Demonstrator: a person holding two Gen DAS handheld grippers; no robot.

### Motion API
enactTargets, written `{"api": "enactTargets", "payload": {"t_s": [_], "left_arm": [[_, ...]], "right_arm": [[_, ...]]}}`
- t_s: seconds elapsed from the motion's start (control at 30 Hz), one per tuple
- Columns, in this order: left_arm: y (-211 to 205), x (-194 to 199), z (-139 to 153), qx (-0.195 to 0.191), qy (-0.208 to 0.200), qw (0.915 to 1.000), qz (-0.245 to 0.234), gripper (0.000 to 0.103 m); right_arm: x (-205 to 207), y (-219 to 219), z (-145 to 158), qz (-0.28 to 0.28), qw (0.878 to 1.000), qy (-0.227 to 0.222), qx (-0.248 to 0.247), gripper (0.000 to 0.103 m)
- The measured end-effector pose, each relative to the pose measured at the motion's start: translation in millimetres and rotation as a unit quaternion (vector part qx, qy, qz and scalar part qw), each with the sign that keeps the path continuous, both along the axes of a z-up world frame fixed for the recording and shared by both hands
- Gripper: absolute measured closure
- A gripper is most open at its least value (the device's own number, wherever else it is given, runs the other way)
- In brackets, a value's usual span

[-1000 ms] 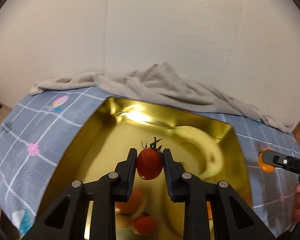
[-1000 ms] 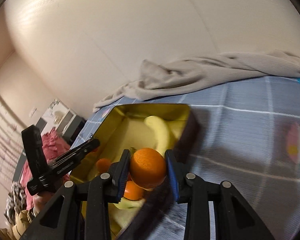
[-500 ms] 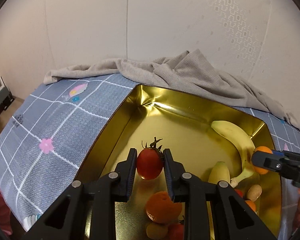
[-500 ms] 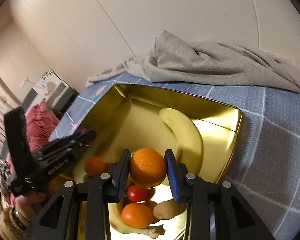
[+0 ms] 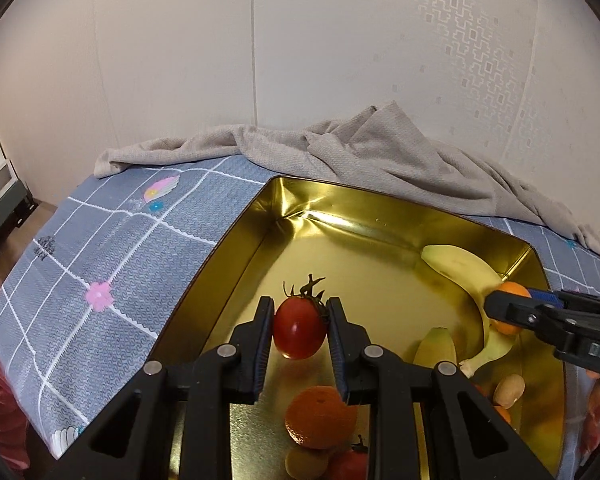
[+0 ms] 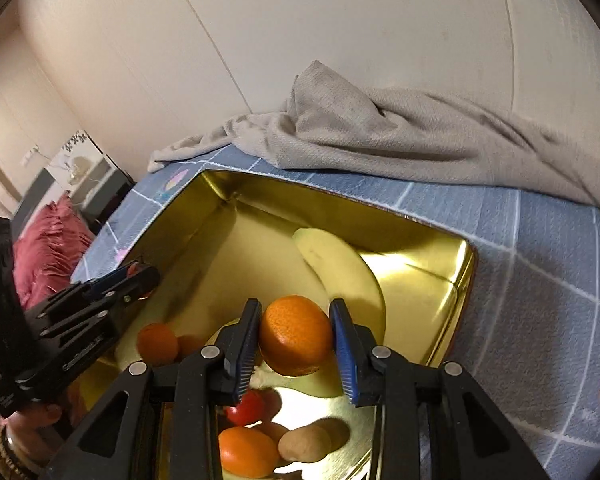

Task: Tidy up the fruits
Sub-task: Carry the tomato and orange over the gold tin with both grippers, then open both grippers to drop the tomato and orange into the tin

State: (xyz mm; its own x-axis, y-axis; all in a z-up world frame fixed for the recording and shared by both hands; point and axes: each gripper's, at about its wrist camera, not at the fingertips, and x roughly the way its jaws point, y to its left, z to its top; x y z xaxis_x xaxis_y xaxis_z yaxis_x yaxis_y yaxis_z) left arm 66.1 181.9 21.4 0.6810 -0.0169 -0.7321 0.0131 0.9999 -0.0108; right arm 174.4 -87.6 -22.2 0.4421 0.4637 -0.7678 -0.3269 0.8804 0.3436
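The right tool, seen from the left wrist view, bears raised letters on its black side, of which only "DAS" shows before the picture's edge cuts them off. The left tool in the right wrist view carries similar lettering, too blurred to read.

Cream panelled wall behind bed; grey blanket bunched against wall on blue checked bedsheet. Red pillow left of bed, white cabinet beyond.

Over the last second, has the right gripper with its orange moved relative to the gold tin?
Yes. The right gripper carried the orange from beside the gold tin to over its fruit.
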Motion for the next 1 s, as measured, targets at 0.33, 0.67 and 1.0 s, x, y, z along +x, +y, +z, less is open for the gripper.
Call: {"api": "enactTargets", "payload": {"t_s": [0.33, 0.67, 1.0], "left_arm": [[0.2, 1.5, -3.8, 0.012, 0.004, 0.9999, 0.009, 0.076], [0.2, 4.6, -8.3, 0.014, 0.014, 0.9997, 0.015, 0.076], [1.6, 5.3, -9.0, 0.007, 0.016, 0.9996, 0.02, 0.076]], "right_arm": [[0.6, 19.4, -1.1, 0.02, 0.997, -0.034, -0.066, 0.068], [4.9, 28.5, -2.3, 0.022, 0.996, -0.043, -0.077, 0.067], [-1.6, -3.1, 10.0, -0.04, 0.998, -0.041, 0.009, 0.067]]}}
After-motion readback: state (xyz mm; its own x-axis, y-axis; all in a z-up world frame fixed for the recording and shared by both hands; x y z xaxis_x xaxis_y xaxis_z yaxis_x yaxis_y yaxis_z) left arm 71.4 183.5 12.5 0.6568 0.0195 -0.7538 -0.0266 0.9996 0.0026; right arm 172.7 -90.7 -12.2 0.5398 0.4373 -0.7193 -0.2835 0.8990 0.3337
